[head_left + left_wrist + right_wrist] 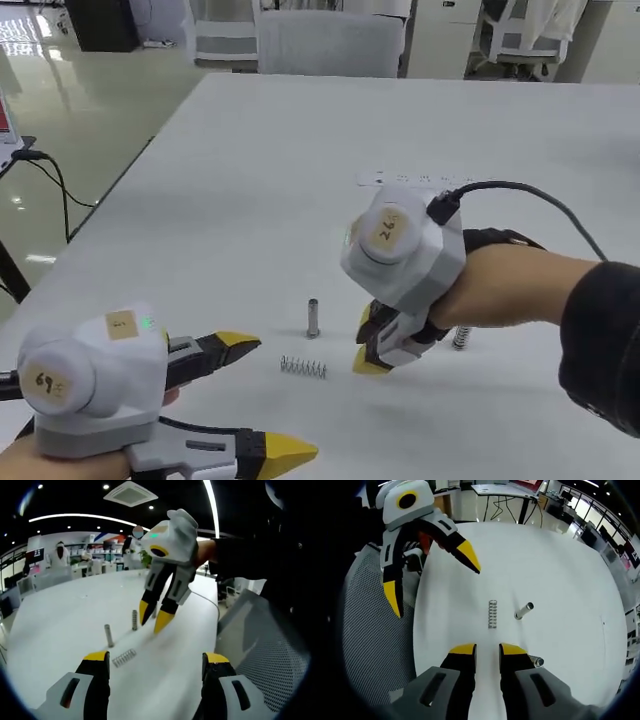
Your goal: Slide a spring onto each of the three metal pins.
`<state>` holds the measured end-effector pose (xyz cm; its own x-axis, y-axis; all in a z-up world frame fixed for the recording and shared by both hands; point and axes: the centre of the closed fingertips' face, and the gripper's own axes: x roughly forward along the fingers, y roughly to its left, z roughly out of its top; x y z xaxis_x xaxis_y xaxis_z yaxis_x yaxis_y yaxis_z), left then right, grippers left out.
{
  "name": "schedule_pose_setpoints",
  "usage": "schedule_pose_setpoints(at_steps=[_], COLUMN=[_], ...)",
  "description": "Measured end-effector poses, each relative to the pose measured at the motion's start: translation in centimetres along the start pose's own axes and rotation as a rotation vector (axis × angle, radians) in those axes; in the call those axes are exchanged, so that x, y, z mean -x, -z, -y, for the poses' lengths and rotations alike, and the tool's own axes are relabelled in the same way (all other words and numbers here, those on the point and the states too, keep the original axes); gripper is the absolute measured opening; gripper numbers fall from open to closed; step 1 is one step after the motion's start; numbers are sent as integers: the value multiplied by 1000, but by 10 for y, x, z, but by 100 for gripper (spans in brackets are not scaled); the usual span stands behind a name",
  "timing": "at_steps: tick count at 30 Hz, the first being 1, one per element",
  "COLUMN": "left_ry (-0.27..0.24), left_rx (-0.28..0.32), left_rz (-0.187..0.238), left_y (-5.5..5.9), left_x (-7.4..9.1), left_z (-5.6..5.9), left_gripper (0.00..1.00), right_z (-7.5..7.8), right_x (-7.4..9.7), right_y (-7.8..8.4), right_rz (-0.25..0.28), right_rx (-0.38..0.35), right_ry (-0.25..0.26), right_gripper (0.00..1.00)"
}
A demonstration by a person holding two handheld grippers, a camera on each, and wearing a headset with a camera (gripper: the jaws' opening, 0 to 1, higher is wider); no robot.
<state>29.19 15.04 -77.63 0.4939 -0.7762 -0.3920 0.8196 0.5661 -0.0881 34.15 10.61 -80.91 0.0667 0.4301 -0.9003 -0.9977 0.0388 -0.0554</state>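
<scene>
Small coiled steel spring (303, 367) lies flat on the white table (250, 200), just near of the bare upright metal pin (313, 318). Your right gripper (366, 342) hovers just right of it, jaws narrowly apart, empty. Left gripper (272, 397) gapes wide, empty. Pinch the spring near one end, keep its bore clear, and line it up square over the pin.

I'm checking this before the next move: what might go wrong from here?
The loose spring lies flat on the smooth table; a pinch by the right gripper may flick it away. The bare upright pin stands close beside both, so a jaw could topple it. A second pin sits right beside that gripper's jaw and risks a knock too.
</scene>
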Motion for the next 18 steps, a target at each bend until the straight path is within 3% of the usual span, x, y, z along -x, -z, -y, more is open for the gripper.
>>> schedule_pose_setpoints(at_steps=[9,18], left_ry=[18,58], left_rx=[6,-1], left_rz=[-21,-35], left_y=[1,8], left_x=[10,9], left_z=[-6,-14], left_gripper=[71,71], right_z=[1,5], right_x=[-15,-31], right_y=[-7,-14], right_rz=[3,9], right_rx=[-34,-75], right_ry=[-18,-16], right_gripper=[15,15])
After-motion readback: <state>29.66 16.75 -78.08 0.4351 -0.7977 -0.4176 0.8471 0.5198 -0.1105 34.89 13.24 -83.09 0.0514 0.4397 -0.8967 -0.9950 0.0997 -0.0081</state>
